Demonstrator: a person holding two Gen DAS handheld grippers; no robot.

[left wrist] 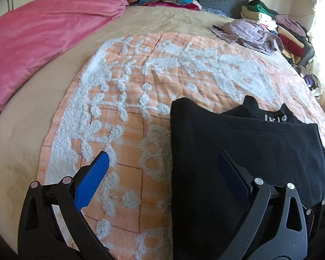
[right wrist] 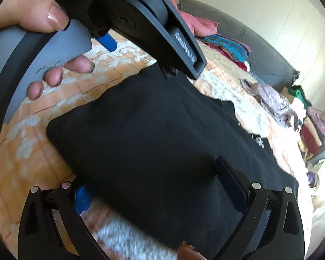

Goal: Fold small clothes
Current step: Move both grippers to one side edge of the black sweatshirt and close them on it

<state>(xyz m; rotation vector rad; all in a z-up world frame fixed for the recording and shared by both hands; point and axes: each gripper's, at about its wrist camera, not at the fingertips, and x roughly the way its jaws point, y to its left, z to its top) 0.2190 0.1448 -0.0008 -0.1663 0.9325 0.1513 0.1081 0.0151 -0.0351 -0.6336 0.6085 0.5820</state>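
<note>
The black garment [left wrist: 244,151] lies folded on the orange and white quilt [left wrist: 127,99], filling the lower right of the left wrist view and the centre of the right wrist view. Near its far edge, white letters [left wrist: 275,117] show on an under layer; they are partly covered and cannot be read. In the right wrist view, raised lettering on the left gripper's body is too blurred to read.

The left gripper [left wrist: 162,162] is spread wide and holds nothing: its left finger [left wrist: 93,177] is over bare quilt, its right finger [left wrist: 231,173] over the cloth, just inside the garment's straight left edge. A hand [right wrist: 39,21] grips its handle at upper left of the right wrist view.

The right gripper [right wrist: 153,186] is also spread apart, the cloth lying between and across its fingers; nothing is pinched.

Bare quilt lies open to the left and beyond the garment. A pink blanket [left wrist: 43,34] fills the upper left, and a lilac heap [left wrist: 249,34] and stacked clothes [left wrist: 288,34] line the upper right edge.
</note>
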